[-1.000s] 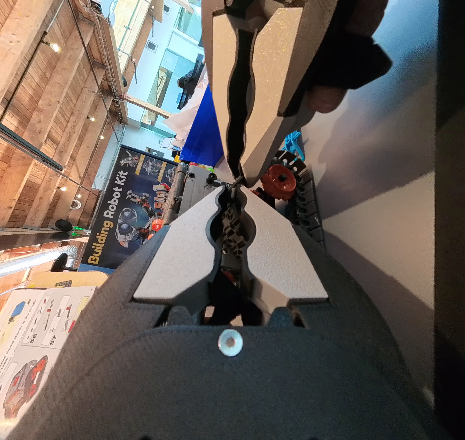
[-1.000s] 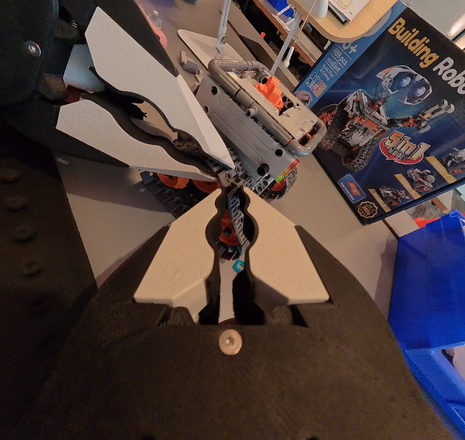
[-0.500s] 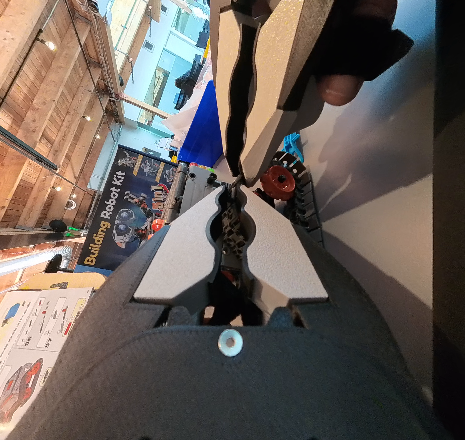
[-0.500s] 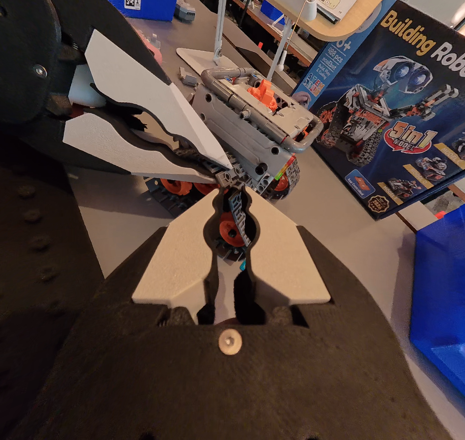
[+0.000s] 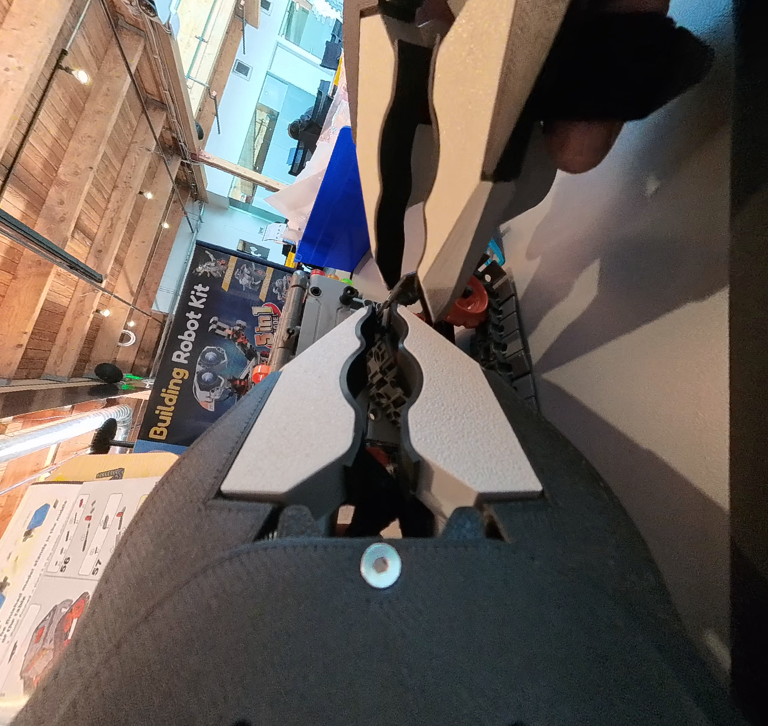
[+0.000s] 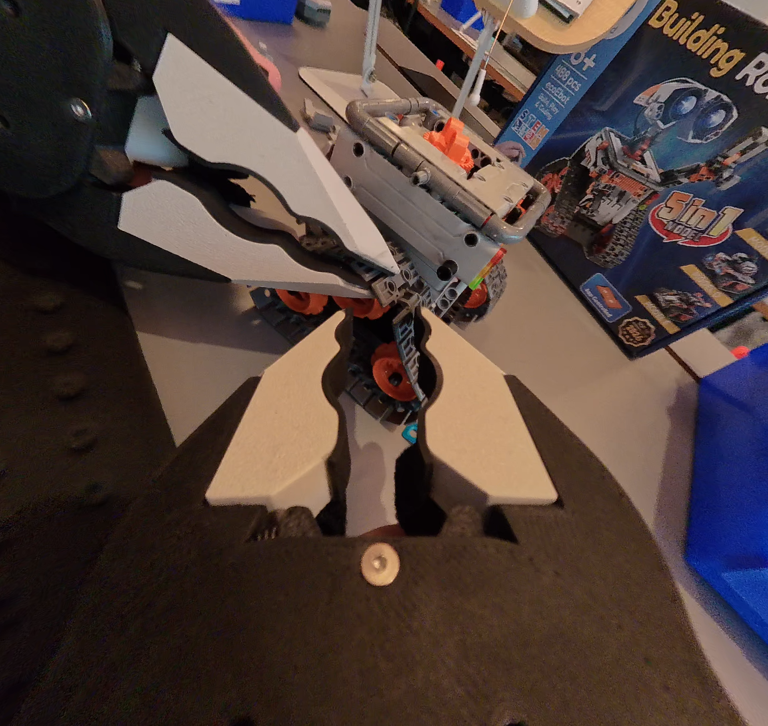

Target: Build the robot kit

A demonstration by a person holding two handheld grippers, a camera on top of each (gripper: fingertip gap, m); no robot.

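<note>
A grey brick-built tracked vehicle (image 6: pixel 424 190) with orange wheels (image 6: pixel 390 373) and black tracks (image 5: pixel 507 344) stands on the grey table (image 6: pixel 561 373). My left gripper (image 5: pixel 384 311) is shut on a dark grey frame part (image 5: pixel 384 369) at the vehicle's edge. It enters the right wrist view from the upper left (image 6: pixel 382 282). My right gripper (image 6: pixel 382 313) meets it tip to tip, jaws slightly apart around a thin grey beam (image 6: pixel 409 353). The beam leans on its right finger only. The right gripper comes down from the top of the left wrist view (image 5: pixel 405 282).
A dark blue kit box (image 6: pixel 665 166) stands behind the vehicle. A blue bin (image 6: pixel 731 477) is at the right. A white stand base (image 6: pixel 340 87) lies farther back. A small cyan piece (image 6: pixel 411 431) lies by the track. An instruction booklet (image 5: pixel 54 540) is at the left. The tips of both grippers are at nearly the same place.
My right gripper's jaws have spread apart a little around the grey beam. The left gripper has kept its hold. The vehicle has barely moved.
</note>
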